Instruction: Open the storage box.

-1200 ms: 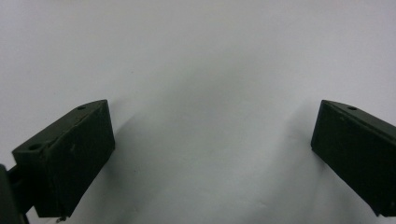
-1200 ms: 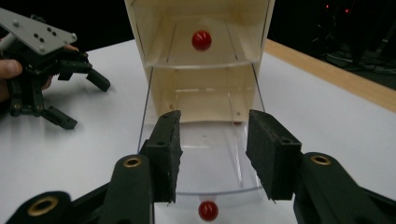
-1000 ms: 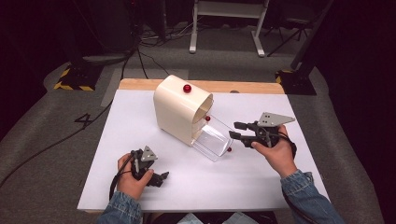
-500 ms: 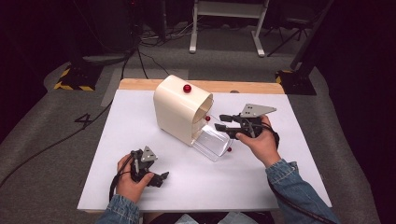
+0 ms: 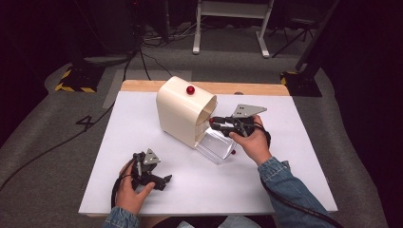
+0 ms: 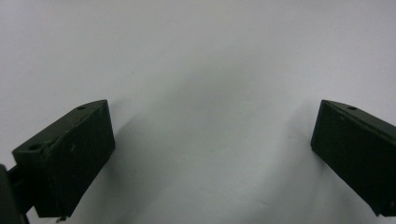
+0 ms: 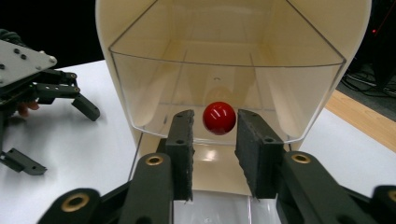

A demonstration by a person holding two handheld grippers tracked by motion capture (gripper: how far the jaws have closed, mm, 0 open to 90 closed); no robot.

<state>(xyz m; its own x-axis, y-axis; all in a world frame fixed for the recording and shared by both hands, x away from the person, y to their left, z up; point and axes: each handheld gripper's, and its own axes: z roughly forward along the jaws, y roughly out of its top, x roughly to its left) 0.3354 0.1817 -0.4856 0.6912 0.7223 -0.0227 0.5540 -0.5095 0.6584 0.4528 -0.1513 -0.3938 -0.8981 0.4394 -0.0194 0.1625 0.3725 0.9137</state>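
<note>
A cream, round-topped box (image 5: 183,111) stands mid-table with a red button (image 5: 190,90) on top. A clear plastic door (image 5: 216,145) hangs tilted out of its open front. In the right gripper view a small red knob (image 7: 218,117) on the clear door (image 7: 280,93) sits between the tips of my right gripper (image 7: 215,135). The jaws have just been closing, and thin gaps still show on both sides of the knob. My left gripper (image 6: 212,154) rests on the white tabletop (image 6: 210,56) near the front edge, jaws wide apart with nothing between them.
A second small red knob (image 5: 233,152) sits at the clear door's lower corner. A wooden strip (image 5: 256,89) runs along the table's far edge. On the floor beyond are cables and a white stand (image 5: 228,28). The left gripper (image 7: 56,135) shows at the left of the right gripper view.
My right hand has moved left from the table's right side up to the box's front, and its jaws have narrowed around the red knob. The left hand has stayed put.
</note>
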